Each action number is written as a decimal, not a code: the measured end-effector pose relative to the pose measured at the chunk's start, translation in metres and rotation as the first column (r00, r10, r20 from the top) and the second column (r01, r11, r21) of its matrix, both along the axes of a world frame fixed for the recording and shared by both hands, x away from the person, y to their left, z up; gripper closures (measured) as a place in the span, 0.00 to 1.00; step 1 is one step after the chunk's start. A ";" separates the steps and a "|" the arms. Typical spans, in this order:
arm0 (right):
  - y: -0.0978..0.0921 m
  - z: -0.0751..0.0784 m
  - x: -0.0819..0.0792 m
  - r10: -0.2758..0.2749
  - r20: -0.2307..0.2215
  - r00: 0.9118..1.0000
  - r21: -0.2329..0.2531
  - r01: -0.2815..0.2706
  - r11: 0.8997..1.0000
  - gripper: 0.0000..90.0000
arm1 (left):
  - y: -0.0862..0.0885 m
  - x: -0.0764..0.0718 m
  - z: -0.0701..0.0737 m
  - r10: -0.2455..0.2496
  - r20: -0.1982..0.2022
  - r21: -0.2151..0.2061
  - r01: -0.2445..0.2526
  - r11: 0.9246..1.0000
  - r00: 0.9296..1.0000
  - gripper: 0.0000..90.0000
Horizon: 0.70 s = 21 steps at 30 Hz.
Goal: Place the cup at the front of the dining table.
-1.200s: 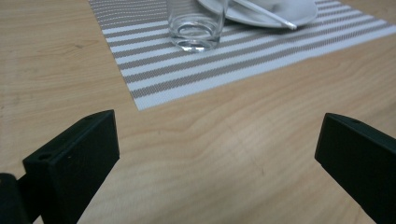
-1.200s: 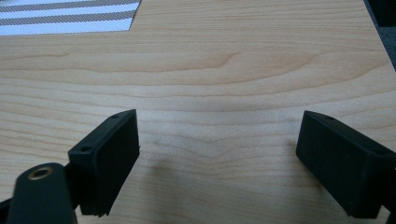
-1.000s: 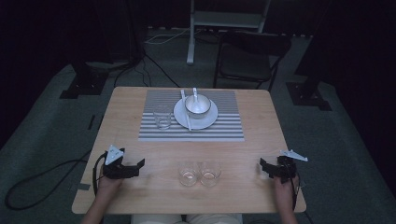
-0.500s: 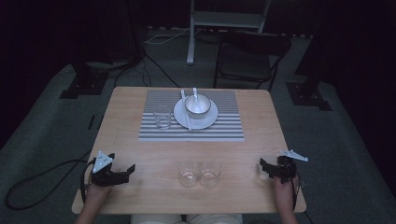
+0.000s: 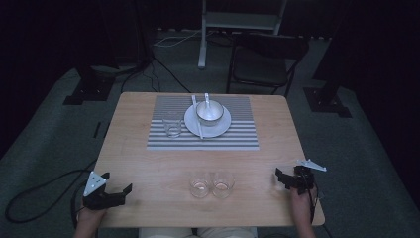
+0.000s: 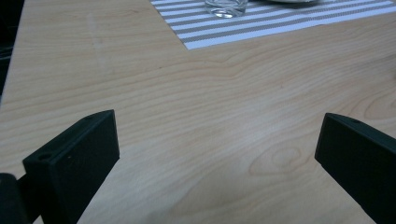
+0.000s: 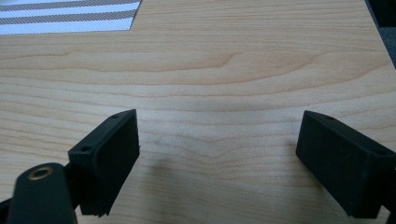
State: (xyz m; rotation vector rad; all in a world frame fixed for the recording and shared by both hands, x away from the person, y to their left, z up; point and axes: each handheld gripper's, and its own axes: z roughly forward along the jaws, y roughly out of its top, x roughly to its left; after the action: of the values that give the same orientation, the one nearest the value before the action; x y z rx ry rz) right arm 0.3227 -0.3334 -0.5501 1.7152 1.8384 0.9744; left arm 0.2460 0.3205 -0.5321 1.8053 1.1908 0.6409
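Resting near the table's (image 5: 148,163) front corners, the left gripper (image 5: 124,191) and the right gripper (image 5: 281,177) both have their jaws spread wide with nothing but bare wood between them. Two small empty glasses (image 5: 210,184) stand side by side between them at the front edge, well apart from either. Farther back, a striped mat (image 5: 237,136) carries a third glass (image 5: 173,124) beside a plate (image 5: 220,130) with a bowl (image 5: 210,112).
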 end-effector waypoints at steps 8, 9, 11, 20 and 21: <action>0.000 0.000 0.000 0.000 -0.001 1.000 -0.002 0.000 1.000 0.14 | 0.016 -0.015 -0.003 0.038 0.030 0.004 -0.038 0.999 0.999 0.00; 0.000 0.000 0.000 0.000 -0.001 1.000 -0.001 0.000 1.000 0.14 | 0.017 -0.017 -0.004 0.042 0.027 0.003 -0.043 0.999 0.999 0.00; 0.000 0.000 0.000 0.000 0.000 1.000 0.000 0.000 1.000 0.14 | 0.020 -0.020 -0.006 0.053 0.027 0.015 -0.054 0.998 0.998 0.00; 0.000 0.000 0.000 0.004 0.000 1.000 0.002 -0.004 1.000 0.14 | 0.025 -0.022 -0.011 0.132 0.045 0.102 -0.136 0.985 0.990 0.00; 0.000 0.000 0.000 0.003 0.000 1.000 0.003 -0.003 1.000 0.14 | 0.026 -0.022 -0.012 0.142 0.042 0.089 -0.145 0.985 0.989 0.00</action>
State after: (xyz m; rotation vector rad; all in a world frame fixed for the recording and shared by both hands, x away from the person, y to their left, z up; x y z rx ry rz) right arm 0.3227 -0.3335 -0.5501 1.7144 1.8412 0.9793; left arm 0.2241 0.3463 -0.5436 1.7873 1.2945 0.8184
